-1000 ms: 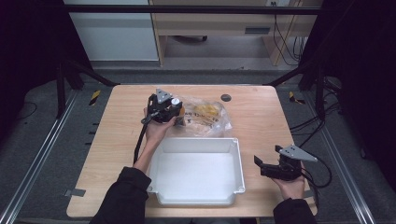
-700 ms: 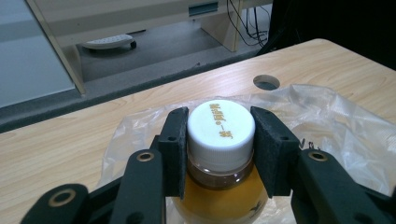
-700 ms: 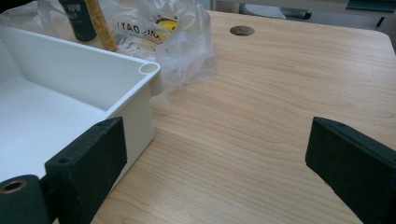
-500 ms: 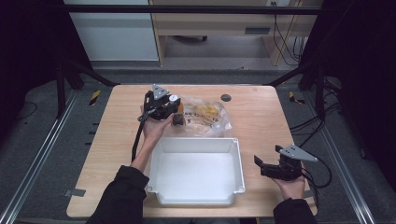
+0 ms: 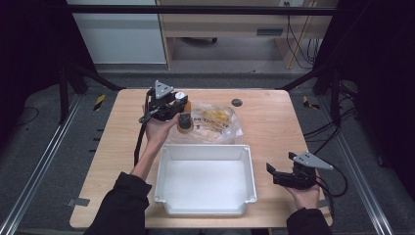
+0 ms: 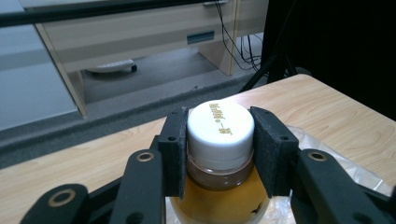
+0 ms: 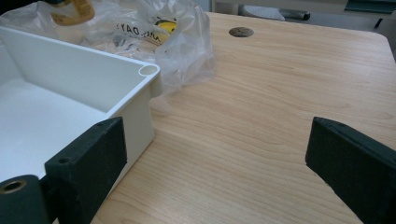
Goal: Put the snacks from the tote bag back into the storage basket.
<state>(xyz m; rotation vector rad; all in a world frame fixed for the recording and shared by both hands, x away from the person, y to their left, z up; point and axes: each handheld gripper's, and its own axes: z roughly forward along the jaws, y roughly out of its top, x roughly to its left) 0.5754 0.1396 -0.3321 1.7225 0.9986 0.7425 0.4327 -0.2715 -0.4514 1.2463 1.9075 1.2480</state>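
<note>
A small bottle (image 6: 219,158) of amber liquid with a white screw cap (image 6: 220,128) hangs between the jaws of my left gripper (image 6: 219,149), whose pads press on the cap's two sides. In the high view this gripper (image 5: 182,116) holds the bottle (image 5: 184,122) above the table, just left of a clear plastic bag (image 5: 215,122) with yellow contents. A white rectangular bin (image 5: 203,210) stands near the front edge. My right gripper (image 5: 270,172) rests open to the right of the bin, and its jaws stand wide apart over bare wood in the right gripper view (image 7: 215,154).
A round dark grommet (image 5: 237,102) sits in the tabletop behind the bag. The bag (image 7: 154,32) lies against the bin's far rim (image 7: 148,71). Dark frame posts and cables stand around the wooden table (image 5: 274,127).
My left gripper has risen with the bottle in it and shifted slightly away from the bag's edge. The right gripper has kept still.
</note>
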